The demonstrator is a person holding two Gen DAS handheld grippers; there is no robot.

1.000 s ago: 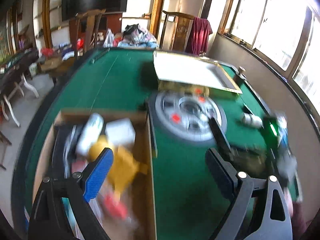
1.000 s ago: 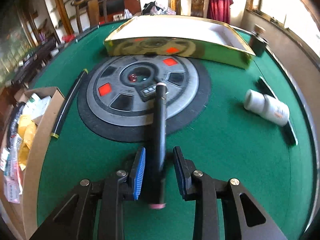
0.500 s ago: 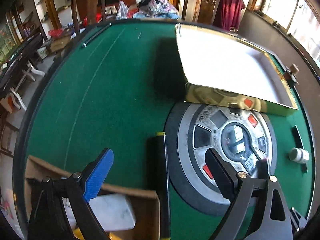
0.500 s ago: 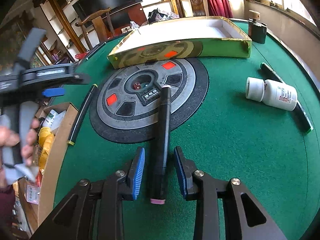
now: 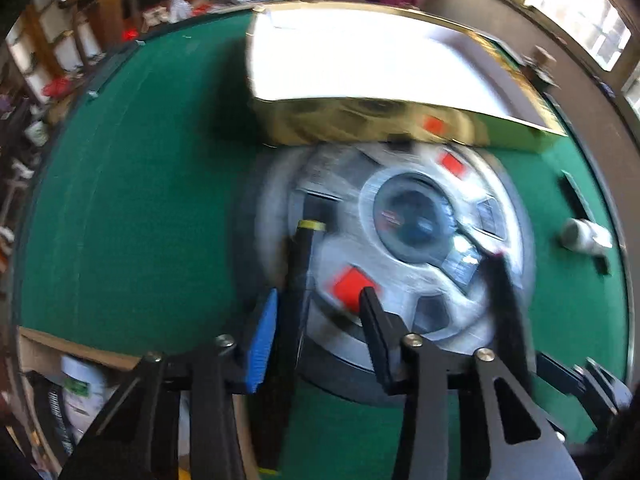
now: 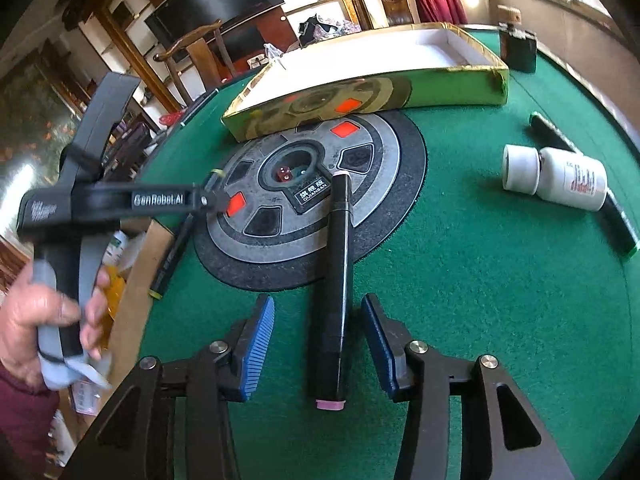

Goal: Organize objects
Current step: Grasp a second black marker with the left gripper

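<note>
Left gripper: jaws parted, yellow-tipped black marker framed between them, its tip laid on the round grey dial | Right gripper: jaws parted, pink-tipped black marker lying untouched between them on green felt table | Gold box set behind dial.

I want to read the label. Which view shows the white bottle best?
The right wrist view: the white bottle lies on its side, sharp, label visible. The left wrist view shows it only small and blurred at the right edge.
</note>
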